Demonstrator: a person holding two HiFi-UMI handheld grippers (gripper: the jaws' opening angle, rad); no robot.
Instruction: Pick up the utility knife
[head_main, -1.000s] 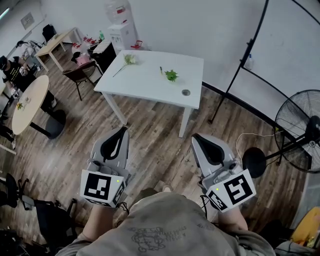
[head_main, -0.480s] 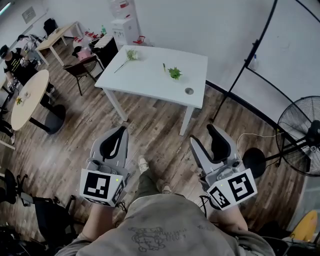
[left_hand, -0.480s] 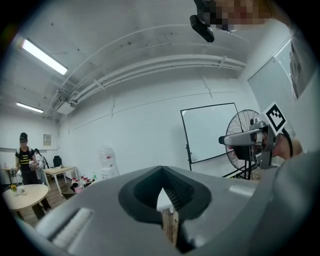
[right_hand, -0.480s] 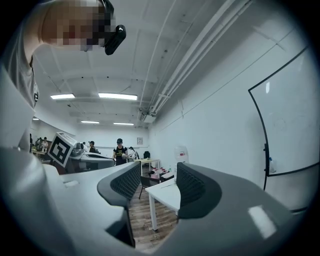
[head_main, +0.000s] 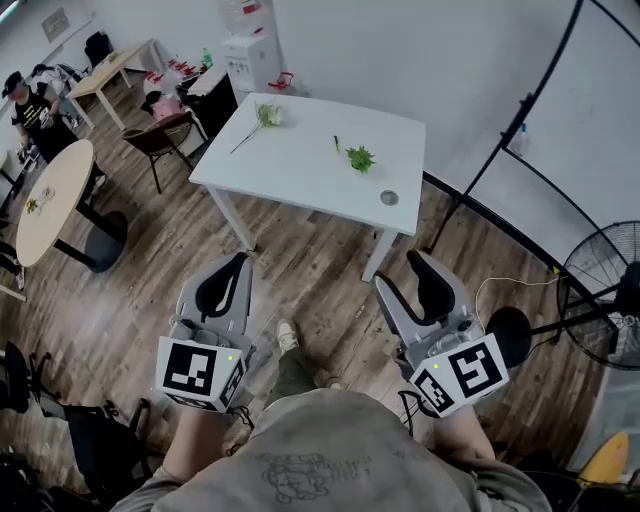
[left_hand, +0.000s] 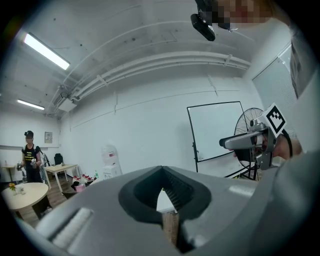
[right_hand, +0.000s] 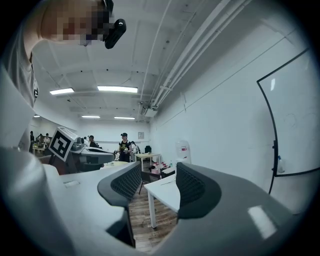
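A white table (head_main: 300, 165) stands some way ahead on the wood floor. On it lies a thin dark item (head_main: 337, 144), too small to tell whether it is the utility knife. My left gripper (head_main: 242, 258) is held low in front of me, well short of the table, its jaws shut with nothing in them; in the left gripper view (left_hand: 161, 171) the tips meet. My right gripper (head_main: 397, 268) is alongside it, open and empty, and in the right gripper view (right_hand: 159, 175) the white table (right_hand: 167, 192) shows between its jaws.
A flower stem (head_main: 258, 120), a green sprig (head_main: 360, 158) and a small round grey thing (head_main: 389, 198) also lie on the table. A round beige table (head_main: 50, 200) and chairs are at left, a whiteboard stand (head_main: 520, 130) and a fan (head_main: 605, 295) at right.
The right gripper's jaws have gone from shut to open. The table has shifted slightly right and down in the head view, and a foot has come into view below.
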